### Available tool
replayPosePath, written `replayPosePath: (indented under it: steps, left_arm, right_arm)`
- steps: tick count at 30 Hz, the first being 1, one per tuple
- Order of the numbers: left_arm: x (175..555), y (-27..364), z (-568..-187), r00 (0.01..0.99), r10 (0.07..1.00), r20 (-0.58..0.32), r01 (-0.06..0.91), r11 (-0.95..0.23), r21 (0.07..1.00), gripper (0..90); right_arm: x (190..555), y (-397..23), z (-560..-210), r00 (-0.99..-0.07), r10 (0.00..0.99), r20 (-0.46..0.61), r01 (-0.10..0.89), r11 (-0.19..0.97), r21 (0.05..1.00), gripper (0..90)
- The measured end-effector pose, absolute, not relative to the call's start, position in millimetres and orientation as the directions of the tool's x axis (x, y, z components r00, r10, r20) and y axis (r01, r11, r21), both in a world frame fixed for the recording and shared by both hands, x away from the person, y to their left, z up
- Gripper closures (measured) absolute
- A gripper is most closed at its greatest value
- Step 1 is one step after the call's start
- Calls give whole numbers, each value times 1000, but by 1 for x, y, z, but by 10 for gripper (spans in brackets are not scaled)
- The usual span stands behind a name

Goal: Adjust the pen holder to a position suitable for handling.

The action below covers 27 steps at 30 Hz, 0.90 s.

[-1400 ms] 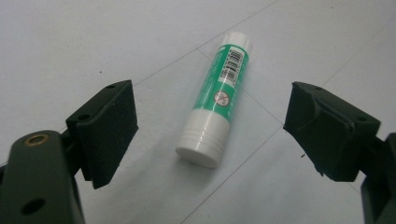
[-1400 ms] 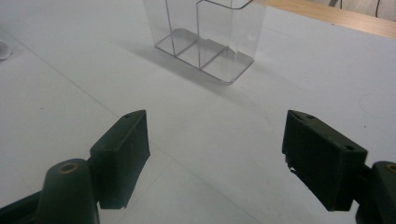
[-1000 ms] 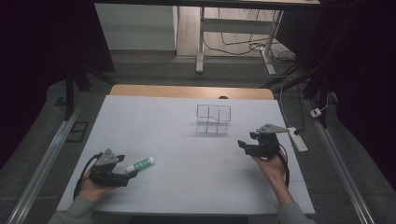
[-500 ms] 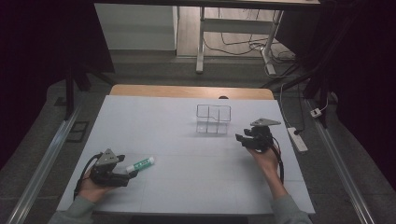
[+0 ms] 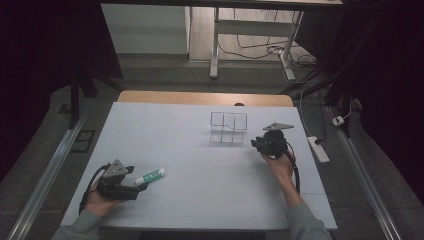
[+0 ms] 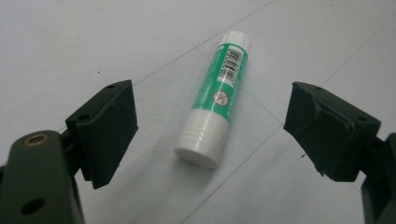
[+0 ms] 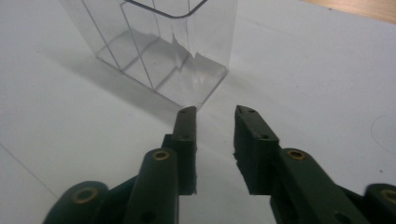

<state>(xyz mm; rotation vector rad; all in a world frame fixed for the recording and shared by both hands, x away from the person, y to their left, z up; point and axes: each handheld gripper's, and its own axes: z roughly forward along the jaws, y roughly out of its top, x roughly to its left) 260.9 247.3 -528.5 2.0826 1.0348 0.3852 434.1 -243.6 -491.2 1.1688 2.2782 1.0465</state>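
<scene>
A green and white glue stick (image 5: 150, 176) (image 6: 215, 100) lies flat on the white table (image 5: 210, 200) at the front left. My left gripper (image 5: 141, 185) (image 6: 210, 135) rests low by it, open, one jaw on each side of the stick's capped end and neither pad touching. A clear plastic box with compartments (image 5: 228, 128) (image 7: 159, 46) stands upright at the middle right. My right gripper (image 5: 256, 144) (image 7: 215, 112) points at its near corner from just beside it. Its jaws have just been closing; a narrow gap stays between them, with nothing in it.
A wooden strip (image 5: 200, 97) runs along the table's far edge. A white power strip (image 5: 318, 149) lies on the floor to the right. Metal rails (image 5: 45, 170) flank the table, and desk legs with cables (image 5: 215, 45) stand beyond it.
My right gripper has moved away from the person toward the clear box and its jaws have narrowed. The left gripper and the glue stick have stayed put.
</scene>
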Motion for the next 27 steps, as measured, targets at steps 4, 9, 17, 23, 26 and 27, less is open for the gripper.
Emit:
replayPosePath:
  steps: [4,9,17,23,26,27]
  left_arm:
    - [261,247,-528,625,778,-62,545,-379,748,165]
    - [261,247,-528,624,779,-62,546,-378,748,166]
    - [261,248,-529,625,778,-62,546,-380,747,166]
    - [261,249,-529,623,780,-61,548,-379,746,166]
    - [261,249,-529,622,780,-61,548,-379,746,166]
    - [261,249,-529,623,780,-62,548,-378,746,166]
  right_arm:
    - [438,-242,-491,-573,819,-9,525,375,764,870]
    - [444,-240,-493,-574,819,-11,531,383,756,892]
    - [453,-234,-495,-570,821,-27,529,392,753,892]
    - [462,-230,-498,-566,824,-30,531,392,751,892]
    - [469,-228,-499,-562,827,-13,534,375,758,892]
    - [470,-228,-498,-565,825,-9,533,373,759,892]
